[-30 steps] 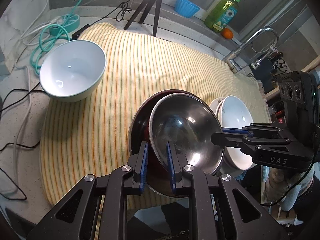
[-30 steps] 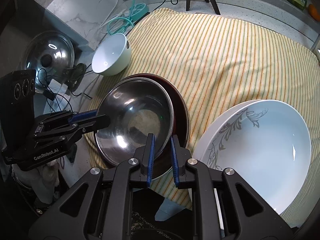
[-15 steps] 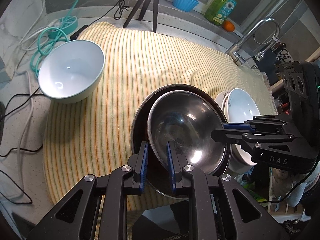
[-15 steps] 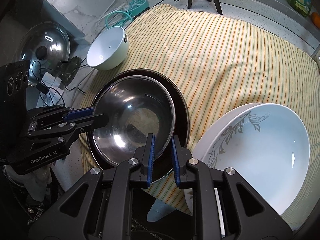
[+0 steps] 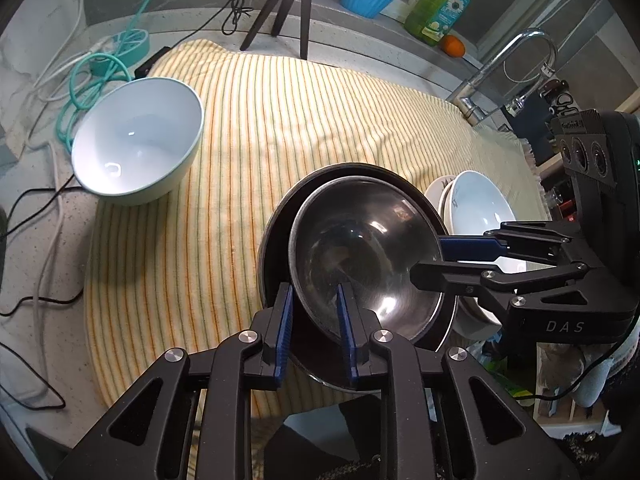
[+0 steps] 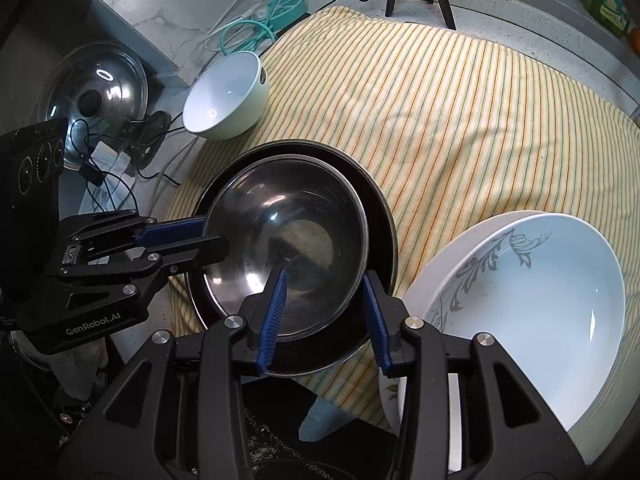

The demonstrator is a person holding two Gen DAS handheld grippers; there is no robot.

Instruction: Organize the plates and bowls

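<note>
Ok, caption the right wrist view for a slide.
Right tool open astride the steel bowl's rim, bowl nested in a dark plate on the striped cloth.

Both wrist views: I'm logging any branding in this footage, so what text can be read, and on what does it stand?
"DAS" in pale letters on the black body of the right gripper, seen from the left wrist.
"GenRobot.AI" in pale letters on the black body of the left gripper, seen from the right wrist.
The label on the green soap bottle shows a flower; its print is too small to read.
</note>
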